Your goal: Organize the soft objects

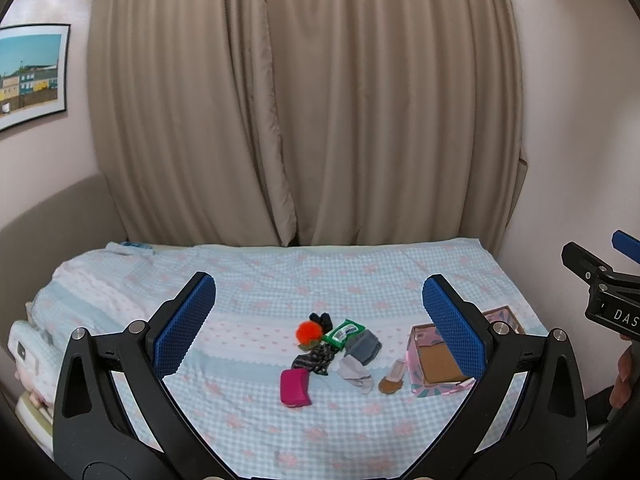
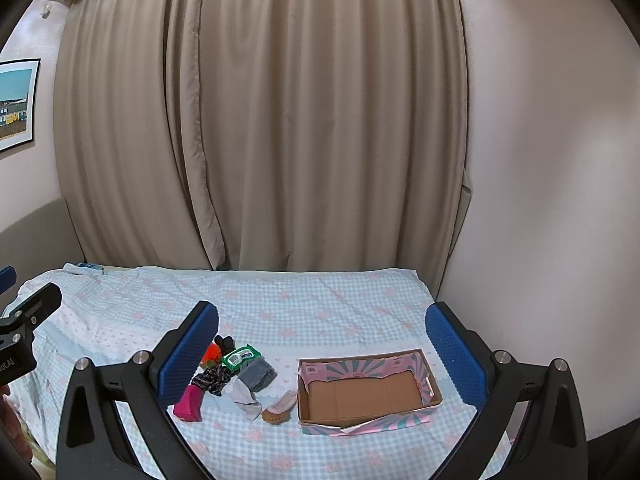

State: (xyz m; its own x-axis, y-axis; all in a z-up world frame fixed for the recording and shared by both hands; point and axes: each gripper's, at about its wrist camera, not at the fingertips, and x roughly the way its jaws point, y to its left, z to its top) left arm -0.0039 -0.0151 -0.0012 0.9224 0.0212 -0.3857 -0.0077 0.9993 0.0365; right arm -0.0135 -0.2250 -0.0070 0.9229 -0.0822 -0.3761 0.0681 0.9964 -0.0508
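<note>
Curtain [image 2: 260,120]: beige cloth in deep vertical folds, hanging behind the bed.
Bed [image 2: 320,304]: covered by a pale blue checked quilt with pink flower shapes, lightly wrinkled.
Left tongs [image 1: 318,322]: black frame, blue dimpled pads; spread wide, holding nothing, above the bed.
Right tongs [image 2: 322,350]: same build; spread wide, holding nothing, above the bed.
Box [image 2: 434,384]: shallow open cardboard tray, plain brown inside, pink and teal print outside; on the quilt to the right of the soft things.
Soft things, general: clustered on the quilt mid-bed, just left of the box, all outside it.
Grey cloth [image 1: 364,346]: folded, thick, dark grey.
Pink pouch [image 1: 295,388]: magenta, rounded rectangle, nearest the camera.
Patterned cloth [image 1: 316,358]: dark, speckled, crumpled.
Light sock [image 1: 356,374]: pale grey, limp.
Slipper [image 1: 394,380]: brown sole, pale fuzzy upper, just beside the box.
Green packet [image 1: 343,332]: glossy wrapper with a white label.
Orange pompom [image 1: 309,331]: round, fluffy.
Black item [image 1: 322,319]: small, soft, bunched; kind unclear.
</note>
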